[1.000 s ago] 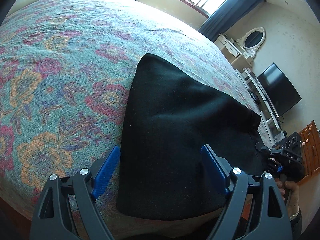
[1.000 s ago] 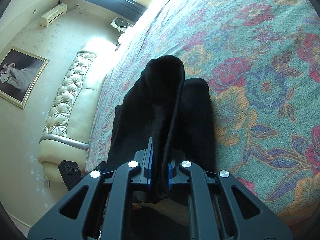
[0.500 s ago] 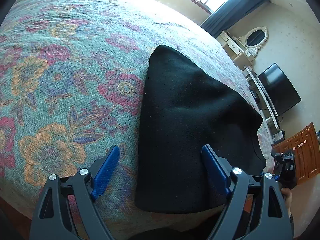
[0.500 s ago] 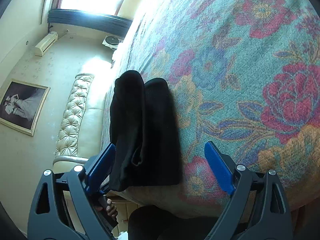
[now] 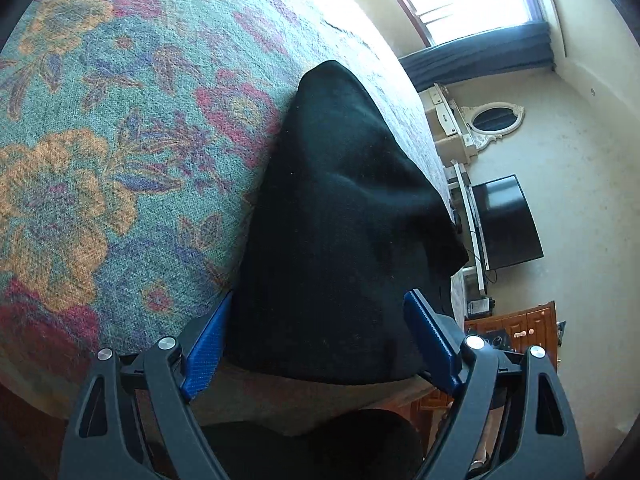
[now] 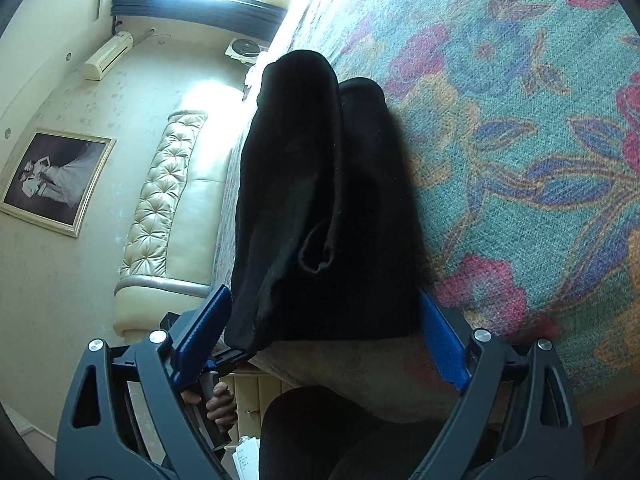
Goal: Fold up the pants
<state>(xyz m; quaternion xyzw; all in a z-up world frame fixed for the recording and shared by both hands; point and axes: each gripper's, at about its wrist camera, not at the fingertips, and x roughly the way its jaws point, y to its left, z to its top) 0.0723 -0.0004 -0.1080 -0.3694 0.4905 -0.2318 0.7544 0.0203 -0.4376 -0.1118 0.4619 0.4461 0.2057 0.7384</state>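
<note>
Released since the earlier frame, folded black pants (image 6: 328, 208) are lying on the bed (image 6: 520, 140); both hand-held grippers, left (image 5: 320, 344) and right (image 6: 320, 340), are gaping wide, holding nothing.

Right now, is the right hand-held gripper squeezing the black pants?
No, the right hand-held gripper is wide open, its blue fingers standing on either side of the folded black pants lying on the flowery bedspread.

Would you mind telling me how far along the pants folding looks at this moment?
Mostly done: the black pants lie as a compact folded bundle on the floral bedspread. Nothing is in hand: the left gripper and right gripper are both open, jaws straddling the bundle's near edge. Possibly left: in the right wrist view a loose layer curls up and may need smoothing.
</note>
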